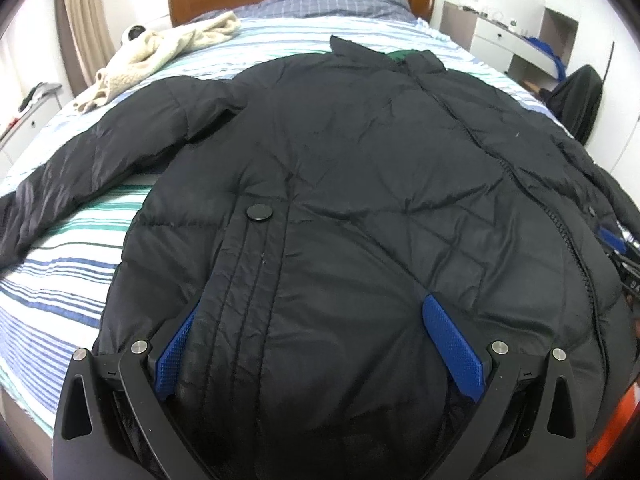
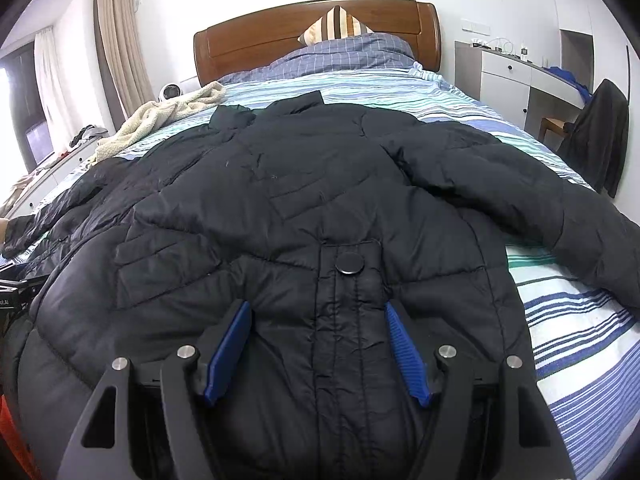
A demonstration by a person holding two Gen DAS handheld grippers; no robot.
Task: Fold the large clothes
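- Jacket point(image 1: 360, 184): one black padded coat lies spread flat, front up, across the striped bed point(image 1: 60, 280), collar toward the headboard point(image 2: 320, 20) and hem nearest me.
- Left sleeve point(image 1: 100, 152) stretches out over the sheet to the jacket's left side; right sleeve point(image 2: 540, 200) does the same on the other, so two sleeves, both unfolded.
- Left gripper point(image 1: 316, 344) hovers at the hem with its blue fingers point(image 1: 452, 352) spread wide, holding nothing.
- Right gripper point(image 2: 316, 344) sits at the hem beside the jacket's snap button point(image 2: 349, 263), also spread apart and empty.
- I'd judge folding hasn't begun; this looks like the approach.
- Next, each gripper likely needs to pinch a sleeve or side edge and carry it over the jacket's middle.
- One cream blanket point(image 1: 160, 48) lies crumpled left of the jacket's collar.
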